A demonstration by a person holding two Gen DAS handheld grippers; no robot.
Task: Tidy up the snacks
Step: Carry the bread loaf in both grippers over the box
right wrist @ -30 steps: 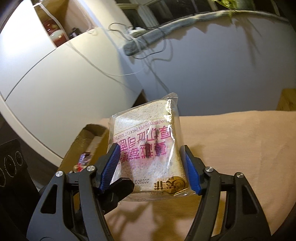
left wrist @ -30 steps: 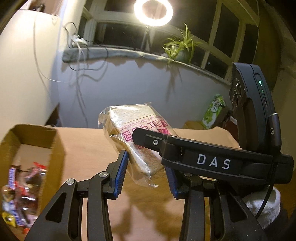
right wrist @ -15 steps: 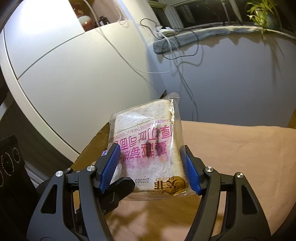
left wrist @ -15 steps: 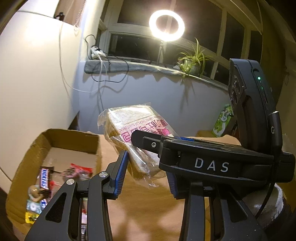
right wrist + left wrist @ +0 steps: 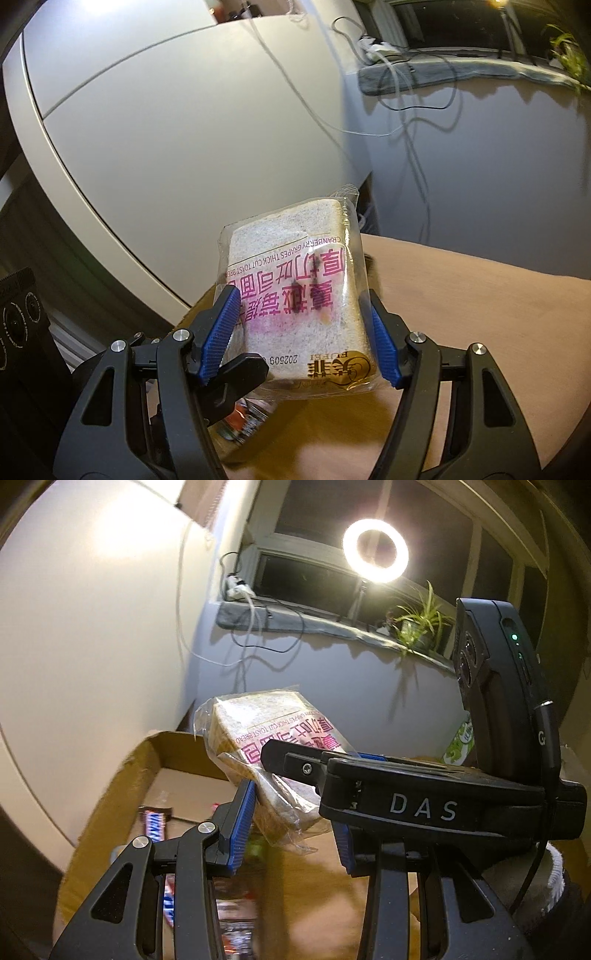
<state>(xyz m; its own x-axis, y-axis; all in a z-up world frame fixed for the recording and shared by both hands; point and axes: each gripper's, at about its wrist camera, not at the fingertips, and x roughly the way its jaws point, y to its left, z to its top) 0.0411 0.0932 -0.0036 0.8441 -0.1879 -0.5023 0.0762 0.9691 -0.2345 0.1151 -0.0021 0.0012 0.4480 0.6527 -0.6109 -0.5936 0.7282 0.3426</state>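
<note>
A clear pack of toast bread (image 5: 295, 280) with pink print hangs in the air, held by both grippers. My right gripper (image 5: 301, 295) is shut on its two long sides. In the left wrist view the bread (image 5: 258, 731) has its lower end between the blue pads of my left gripper (image 5: 291, 812), which is shut across its thickness; the right gripper (image 5: 295, 749) crosses in front and hides the right pad. One left finger (image 5: 240, 373) shows by the pack's lower corner. An open cardboard box (image 5: 122, 775) lies below left, holding a Snickers bar (image 5: 153, 825) and other wrappers.
The tan table (image 5: 480, 332) runs to the right of the box. A green bag (image 5: 460, 746) stands at its far right. A white cabinet (image 5: 166, 129) rises close behind the box. A white cuff (image 5: 554, 878) shows on the hand holding the right gripper.
Both grippers have carried the bread to the left together. The box, earlier off at the left edge, now lies under the left gripper. Neither grip has altered.
</note>
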